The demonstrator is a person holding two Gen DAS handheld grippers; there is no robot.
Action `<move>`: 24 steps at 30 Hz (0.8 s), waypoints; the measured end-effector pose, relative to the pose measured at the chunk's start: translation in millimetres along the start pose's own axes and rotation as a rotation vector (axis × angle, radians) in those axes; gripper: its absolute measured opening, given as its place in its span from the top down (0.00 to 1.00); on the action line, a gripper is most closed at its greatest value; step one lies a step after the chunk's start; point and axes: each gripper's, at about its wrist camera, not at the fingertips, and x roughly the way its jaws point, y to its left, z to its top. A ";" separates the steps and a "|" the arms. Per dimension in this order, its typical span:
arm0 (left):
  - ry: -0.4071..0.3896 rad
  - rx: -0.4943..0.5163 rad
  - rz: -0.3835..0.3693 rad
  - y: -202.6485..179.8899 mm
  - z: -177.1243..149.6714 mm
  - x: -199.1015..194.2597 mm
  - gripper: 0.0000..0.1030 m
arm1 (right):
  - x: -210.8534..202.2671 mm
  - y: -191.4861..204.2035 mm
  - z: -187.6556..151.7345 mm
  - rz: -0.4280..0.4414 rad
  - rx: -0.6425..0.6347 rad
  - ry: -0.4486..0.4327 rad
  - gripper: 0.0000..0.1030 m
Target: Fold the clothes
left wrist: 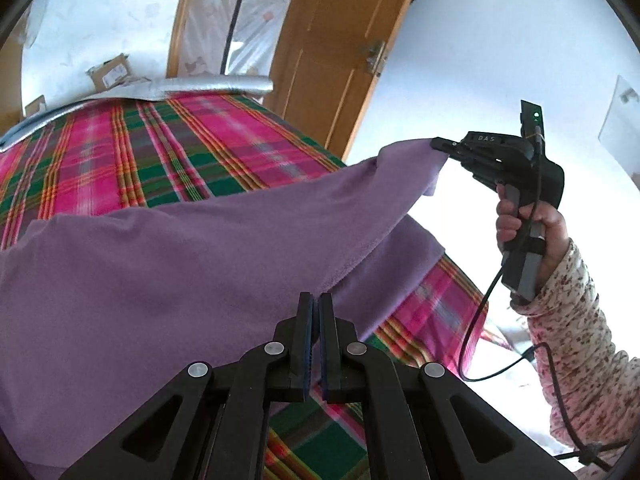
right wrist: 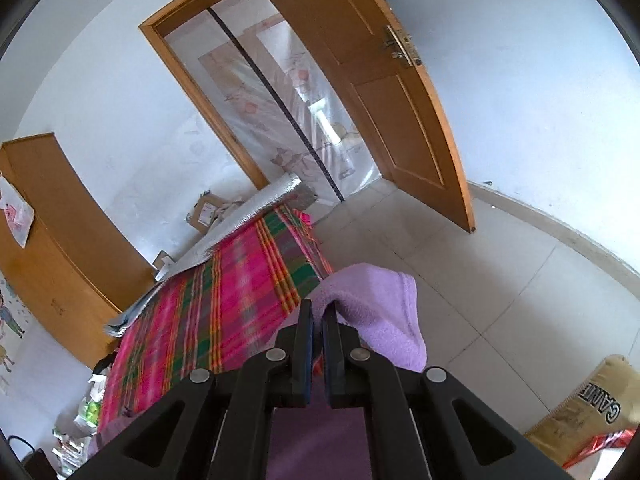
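The purple garment [left wrist: 160, 264], a soft fleece-like piece, lies spread over the plaid bed [left wrist: 120, 152], with one edge lifted off the cover between the two grippers. The left gripper [left wrist: 316, 304] is clenched on the near hem, its jaws pressed together with the fabric running up to and into their tips. The right gripper [left wrist: 438, 145], held up in the person's hand [left wrist: 520, 220], is clamped on a far corner, and its own camera shows the cloth bunched between and around its closed tips [right wrist: 316, 312]. The stretch of cloth between the two grips hangs fairly taut, sloping up towards the right one. The step in hand looks like carrying this edge across the body of the garment to make a fold. To do it well, both corners should travel together at an even height, keeping the held edge straight so no sag drags a crease underneath, and both should come down squarely on the opposite edge before either grip lets go. How much cloth the left gripper really holds is hard to judge, since the hem there is mostly hidden behind its jaws.
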 end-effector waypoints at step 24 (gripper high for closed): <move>0.103 -0.005 -0.017 -4.6 -14.5 21.3 0.97 | -7.6 -58.2 -41.3 -0.064 0.101 0.039 0.96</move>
